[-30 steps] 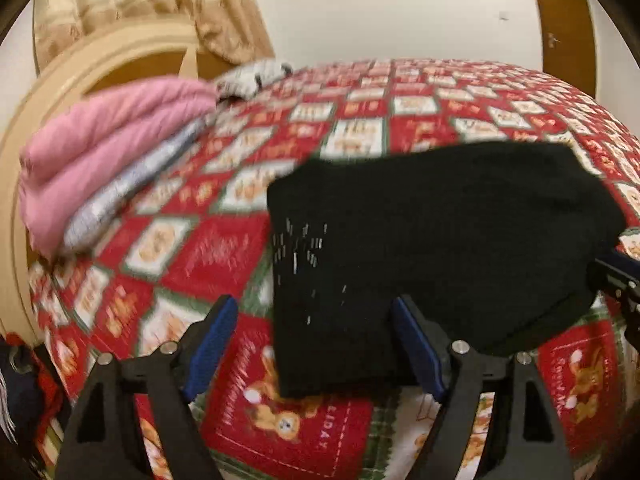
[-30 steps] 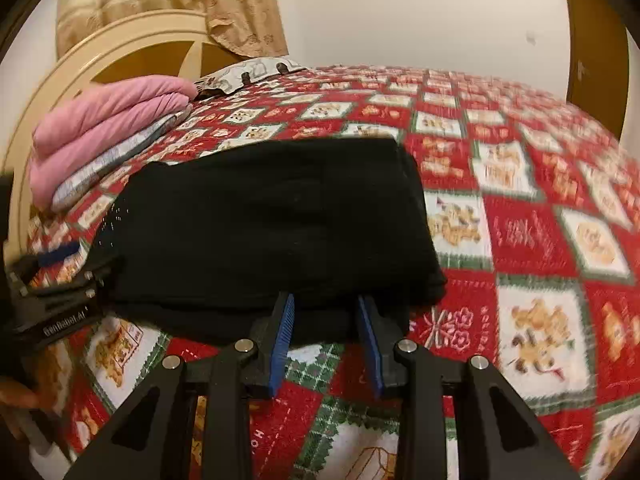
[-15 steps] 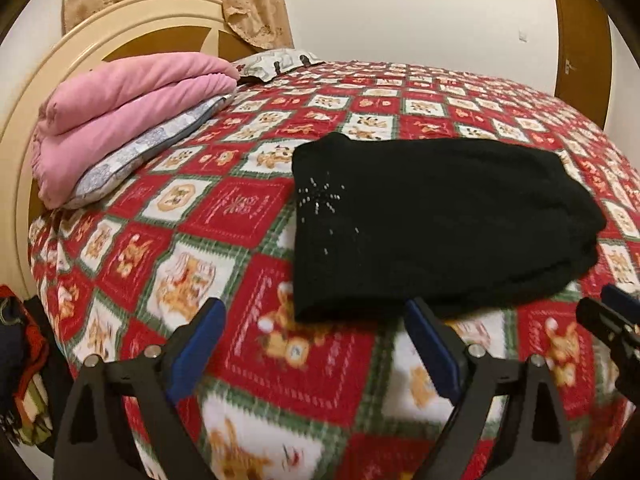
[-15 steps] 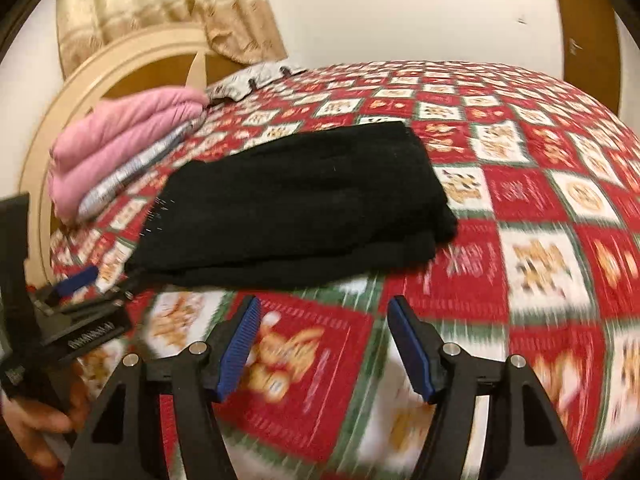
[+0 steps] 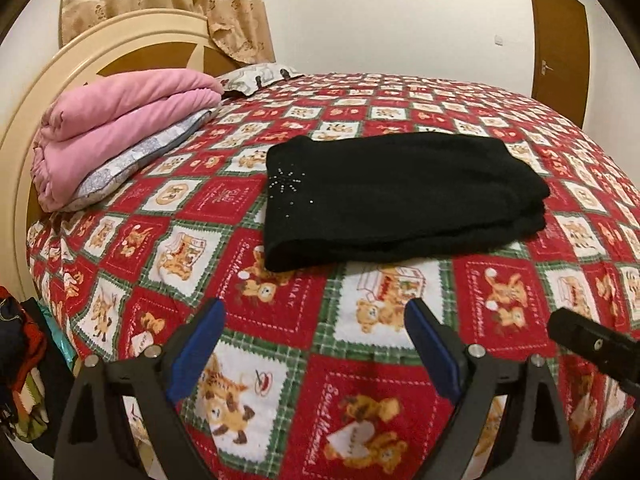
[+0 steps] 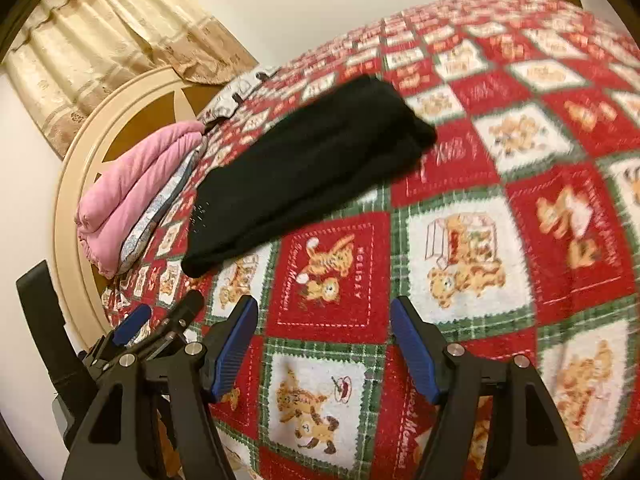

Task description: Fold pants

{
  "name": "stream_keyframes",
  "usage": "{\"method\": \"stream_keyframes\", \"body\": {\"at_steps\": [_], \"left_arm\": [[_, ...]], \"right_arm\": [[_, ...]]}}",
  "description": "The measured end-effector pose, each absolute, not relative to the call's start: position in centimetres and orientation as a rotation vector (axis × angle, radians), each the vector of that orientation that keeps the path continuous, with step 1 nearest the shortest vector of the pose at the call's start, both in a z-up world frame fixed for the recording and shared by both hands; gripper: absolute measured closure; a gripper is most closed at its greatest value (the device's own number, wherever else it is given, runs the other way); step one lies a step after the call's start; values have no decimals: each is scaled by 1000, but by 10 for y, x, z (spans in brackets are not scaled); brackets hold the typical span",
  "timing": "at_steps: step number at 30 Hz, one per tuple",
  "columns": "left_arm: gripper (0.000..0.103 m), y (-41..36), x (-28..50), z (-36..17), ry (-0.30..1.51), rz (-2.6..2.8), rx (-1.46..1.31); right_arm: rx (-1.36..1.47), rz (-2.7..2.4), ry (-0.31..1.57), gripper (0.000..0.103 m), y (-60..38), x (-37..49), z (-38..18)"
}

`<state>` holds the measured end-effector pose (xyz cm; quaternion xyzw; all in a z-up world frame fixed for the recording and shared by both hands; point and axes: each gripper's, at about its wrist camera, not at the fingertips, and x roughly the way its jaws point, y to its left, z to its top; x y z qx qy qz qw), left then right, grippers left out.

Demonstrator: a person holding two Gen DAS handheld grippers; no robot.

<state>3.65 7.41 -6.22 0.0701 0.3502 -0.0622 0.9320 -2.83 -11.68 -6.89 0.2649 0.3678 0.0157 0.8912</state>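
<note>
The pants (image 5: 396, 196) lay folded in a black stack on the quilt (image 5: 280, 360), near the pink blanket (image 5: 116, 128). Both grippers, left (image 5: 316, 348) and right (image 6: 324, 344), hung apart from them, jaws wide, holding nothing.

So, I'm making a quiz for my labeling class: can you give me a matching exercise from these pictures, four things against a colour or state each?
Things:
1. pants
2. blanket
3. left gripper
4. bedspread

Descriptions:
A. pink, folded, stacked by the headboard
B. red and green checks with bears
C. black, folded, lying flat
D. jaws open, holding nothing

Pairs: 1-C, 2-A, 3-D, 4-B
</note>
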Motion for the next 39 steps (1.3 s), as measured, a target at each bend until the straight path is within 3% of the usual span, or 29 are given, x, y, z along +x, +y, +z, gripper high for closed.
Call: {"method": "stream_keyframes", "body": {"at_steps": [6, 10, 19, 27, 35, 39], "left_arm": [[9, 70, 23, -55, 672, -123, 167], [11, 69, 19, -54, 662, -137, 176], [11, 64, 6, -56, 701, -214, 139], [8, 59, -7, -74, 851, -271, 78], [8, 61, -48, -38, 673, -187, 186], [1, 73, -65, -15, 591, -166, 152]], "right_arm": [[309, -38, 567, 33, -88, -52, -22], [150, -119, 513, 23, -76, -60, -11], [268, -117, 578, 23, -104, -68, -27], [510, -80, 746, 22, -123, -81, -56], [419, -74, 619, 22, -106, -120, -22], [331, -93, 504, 22, -93, -142, 5]]}}
